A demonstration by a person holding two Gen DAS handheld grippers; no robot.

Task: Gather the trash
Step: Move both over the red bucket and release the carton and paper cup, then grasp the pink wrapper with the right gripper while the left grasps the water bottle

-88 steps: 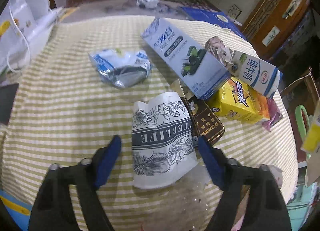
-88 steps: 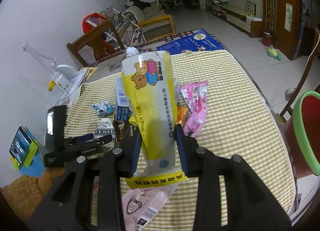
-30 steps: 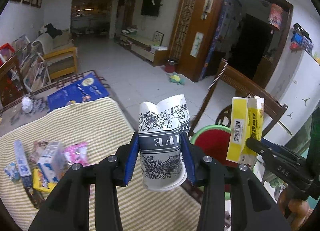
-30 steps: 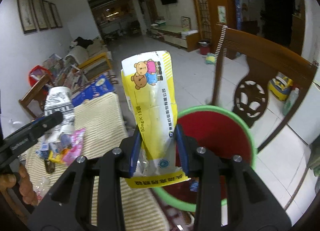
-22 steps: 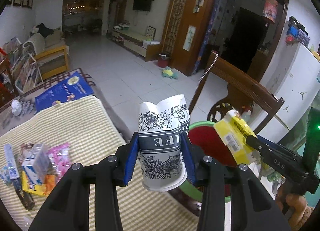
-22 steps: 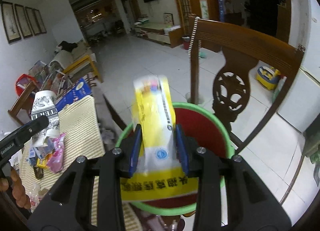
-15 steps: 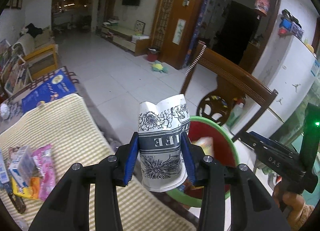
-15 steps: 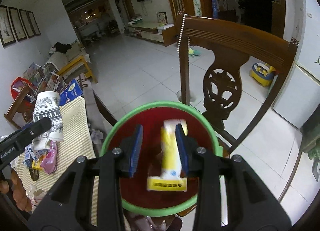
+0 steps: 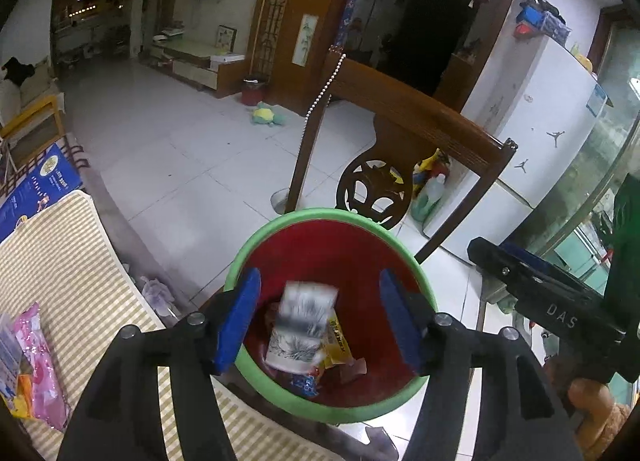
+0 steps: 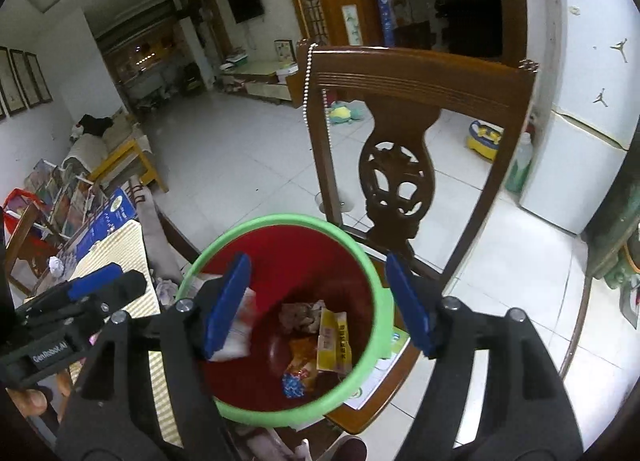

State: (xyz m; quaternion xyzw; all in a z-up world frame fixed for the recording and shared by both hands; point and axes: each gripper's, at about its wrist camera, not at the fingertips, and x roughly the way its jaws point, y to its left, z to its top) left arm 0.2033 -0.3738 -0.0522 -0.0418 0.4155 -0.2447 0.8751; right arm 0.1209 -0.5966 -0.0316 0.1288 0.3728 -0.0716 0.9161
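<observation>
The left tool [image 9: 320, 321] is hanging over the bin [image 9: 256, 249] with its blue pads standing wide, its jaws having just been opening, and the printed paper cup [image 9: 304, 325] is dropping between them, blurred, touching neither pad and already below the green rim. The right tool [image 10: 318, 301] is likewise hovering over the same bin [image 10: 288, 219] with its jaws having just been opening; nothing is lying between its pads, and the yellow packet [image 10: 334, 343] is resting on the red floor of the bin beside other wrappers. So two pieces are going in at this moment: one is lying at the bottom, and the other is falling and, judging by its line, is heading inside, not over the rim. The bin is sitting on the seat of a wooden chair [image 10: 400, 129] just off the bench's edge. The job is looking only partly done, though. On the bench [image 9: 60, 261] with its striped cloth, at the far left edge of the left wrist view, a pink wrapper [image 9: 36, 365] and some orange and yellow packaging beside it are waiting, and how much more is lying further along the bench I cannot tell from here. Both tools are now empty, so the next round is probably calling for a swing to the bench for what remains.
</observation>
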